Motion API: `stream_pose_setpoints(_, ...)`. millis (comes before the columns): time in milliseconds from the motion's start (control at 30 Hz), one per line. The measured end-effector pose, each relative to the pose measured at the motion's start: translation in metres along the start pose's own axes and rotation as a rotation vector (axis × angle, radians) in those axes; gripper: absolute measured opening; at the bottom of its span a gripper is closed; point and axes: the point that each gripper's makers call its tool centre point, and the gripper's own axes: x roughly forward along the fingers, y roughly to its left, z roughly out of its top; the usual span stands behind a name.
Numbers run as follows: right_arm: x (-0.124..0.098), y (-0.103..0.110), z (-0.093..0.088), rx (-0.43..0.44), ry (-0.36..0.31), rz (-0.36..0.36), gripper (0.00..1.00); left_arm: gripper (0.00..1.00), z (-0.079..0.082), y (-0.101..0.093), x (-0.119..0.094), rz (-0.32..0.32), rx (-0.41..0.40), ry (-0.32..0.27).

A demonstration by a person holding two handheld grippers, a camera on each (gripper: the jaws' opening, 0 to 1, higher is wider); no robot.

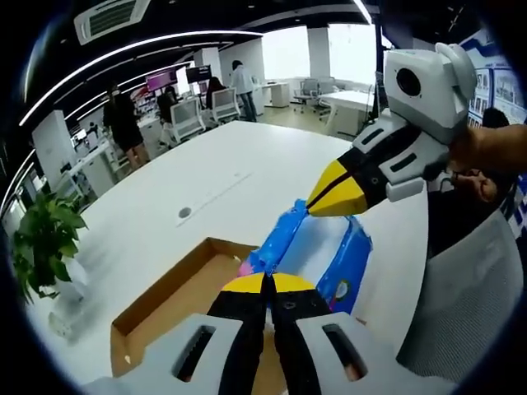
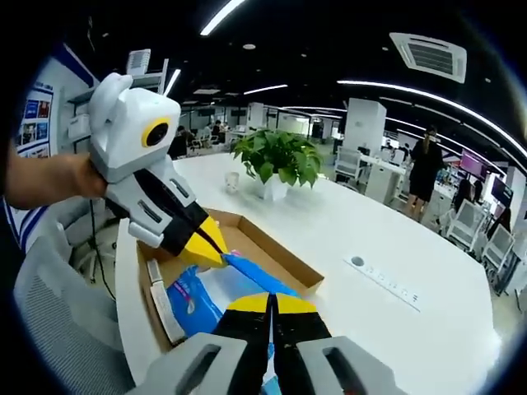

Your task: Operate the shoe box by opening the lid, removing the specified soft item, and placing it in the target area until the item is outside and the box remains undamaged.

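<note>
An open brown cardboard shoe box lies on the white table, its lid out of sight. A soft blue plastic pack is stretched above the box. My left gripper is shut on its near end. My right gripper comes in from the right, held by a hand, and pinches the far end. In the right gripper view the right gripper is shut on the blue pack, over the box. There the left gripper grips the other end.
A potted plant and a small white cup stand on the table beyond the box. A round cable port sits mid-table. A grey mesh chair is at the table edge. People and office chairs are far behind.
</note>
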Motion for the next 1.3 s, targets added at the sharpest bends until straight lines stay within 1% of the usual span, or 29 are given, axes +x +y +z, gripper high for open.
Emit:
stream_pose_setpoints(333, -0.019, -0.022, -0.010, 0.012, 0.007, -0.042, 0.00, 0.00, 0.017, -0.019, 0.018, -0.033, 0.022, -0.007)
stream_pose_setpoints(700, -0.039, -0.040, -0.028, 0.031, 0.020, -0.083, 0.00, 0.00, 0.033, -0.039, 0.038, -0.066, 0.048, -0.014)
stream_pose_setpoints(1000, -0.053, -0.052, -0.044, 0.013, 0.047, -0.094, 0.00, 0.00, 0.041, -0.055, 0.051, -0.088, 0.069, -0.018)
stream_pose_setpoints(1300, -0.060, -0.061, -0.059, 0.025, 0.060, -0.112, 0.00, 0.00, 0.042, -0.069, 0.066, -0.111, 0.080, -0.013)
